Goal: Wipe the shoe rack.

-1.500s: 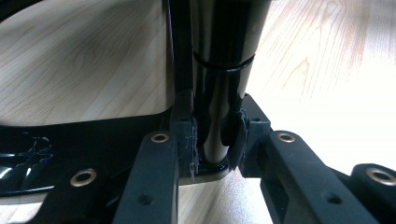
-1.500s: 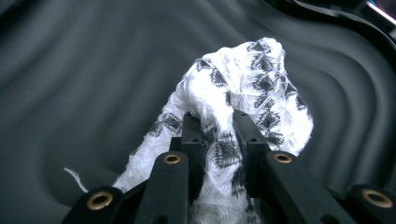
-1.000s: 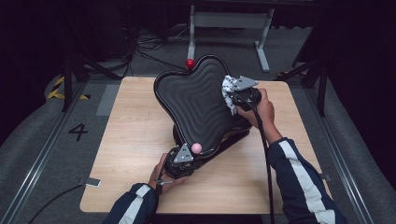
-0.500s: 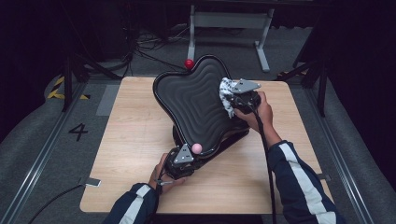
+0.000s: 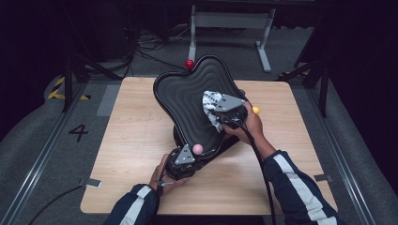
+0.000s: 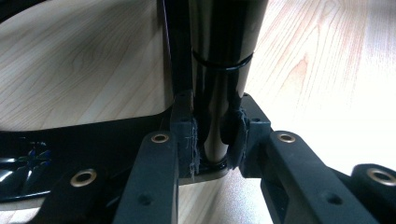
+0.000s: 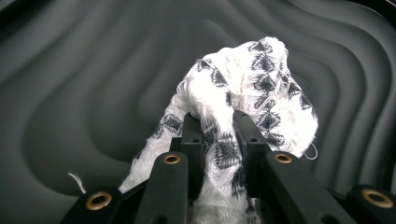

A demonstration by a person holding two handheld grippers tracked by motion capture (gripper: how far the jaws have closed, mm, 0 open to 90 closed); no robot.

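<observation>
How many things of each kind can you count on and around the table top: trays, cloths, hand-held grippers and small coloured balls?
Black wavy tray: 1
White patterned cloth: 1
Grippers: 2, left gripper and right gripper
Small balls: 3, red ball, pink ball, yellow ball
Total: 7

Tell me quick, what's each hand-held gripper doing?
Left hand-held gripper: closed on the black tray's edge.
Right hand-held gripper: closed on the white patterned cloth.

Cloth on tilted tray, tray on table.
</observation>
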